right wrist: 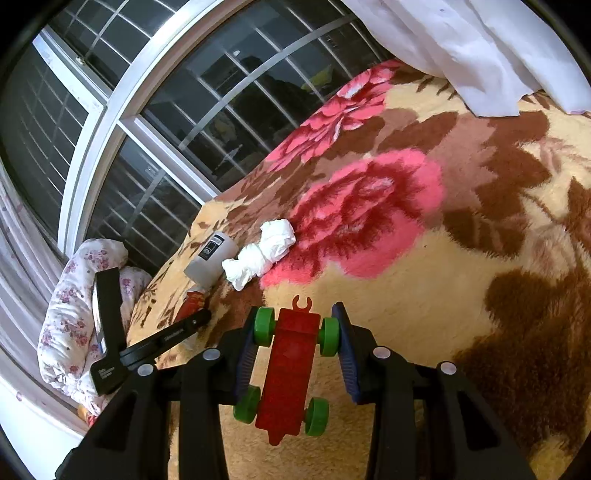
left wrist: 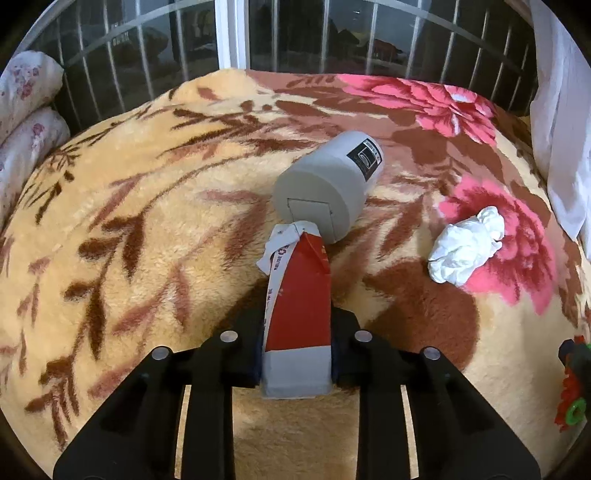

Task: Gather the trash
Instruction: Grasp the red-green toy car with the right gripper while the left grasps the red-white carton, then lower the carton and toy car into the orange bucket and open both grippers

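My left gripper (left wrist: 297, 332) is shut on a red and grey carton (left wrist: 299, 295) with a white folded top, held just over the flowered blanket (left wrist: 147, 221). Right behind the carton's top lies a grey cylinder (left wrist: 328, 184) on its side. A crumpled white tissue (left wrist: 465, 247) rests on a pink flower to the right. My right gripper (right wrist: 295, 332) is shut on a red toy car (right wrist: 291, 362) with green wheels, pinched at its front wheels. The right wrist view also shows the tissue (right wrist: 262, 254), the cylinder (right wrist: 210, 258) and the left gripper's black finger (right wrist: 177, 332).
A barred window (left wrist: 229, 33) runs along the bed's far edge. Rolled floral bedding (left wrist: 26, 122) lies at the far left. A white curtain (left wrist: 561, 129) hangs over the bed's right side. The blanket drops away at its edges.
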Available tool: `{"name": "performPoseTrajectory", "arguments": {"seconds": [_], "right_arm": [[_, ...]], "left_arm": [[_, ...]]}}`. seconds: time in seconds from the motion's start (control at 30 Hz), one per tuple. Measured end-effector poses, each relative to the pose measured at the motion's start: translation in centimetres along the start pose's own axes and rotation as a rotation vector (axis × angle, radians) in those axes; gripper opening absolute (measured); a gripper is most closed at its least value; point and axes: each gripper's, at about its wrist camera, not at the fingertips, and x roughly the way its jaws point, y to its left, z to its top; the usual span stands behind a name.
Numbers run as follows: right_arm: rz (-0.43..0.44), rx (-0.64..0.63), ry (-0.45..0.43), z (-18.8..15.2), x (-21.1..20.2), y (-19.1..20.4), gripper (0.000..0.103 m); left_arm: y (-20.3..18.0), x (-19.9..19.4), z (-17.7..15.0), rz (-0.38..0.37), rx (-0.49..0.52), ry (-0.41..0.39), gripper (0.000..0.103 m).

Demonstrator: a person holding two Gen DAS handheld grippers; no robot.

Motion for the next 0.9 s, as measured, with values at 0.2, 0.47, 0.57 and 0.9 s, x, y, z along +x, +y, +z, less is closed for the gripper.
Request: {"name": "performPoseTrajectory", "arguments": {"seconds": [0.2, 0.47, 0.57, 0.9], "right_arm": [[0.011, 0.025, 0.019, 0.0, 0.3, -0.5, 0.039], [-0.028, 0.015, 0.050, -0.2, 0.6, 0.0, 0.039], [-0.085, -0.019, 0.062, -0.5, 0.7, 0.7, 0.039], [-0.214, -0.147, -0.006, -2.6, -2.3, 3.4, 0.039]], "left_arm": [[1.0, -3.3, -0.8, 0.015, -0.005, -0.038, 0.023], [2.2, -12.5, -6.4, -0.018, 0.090, -0.149, 0.023], [3.3, -15.1, -9.3, -0.045, 0.078, -0.153, 0.023], [6.2, -19.0, -18.9, -0.062, 0.070, -0.137, 0.023]]}}
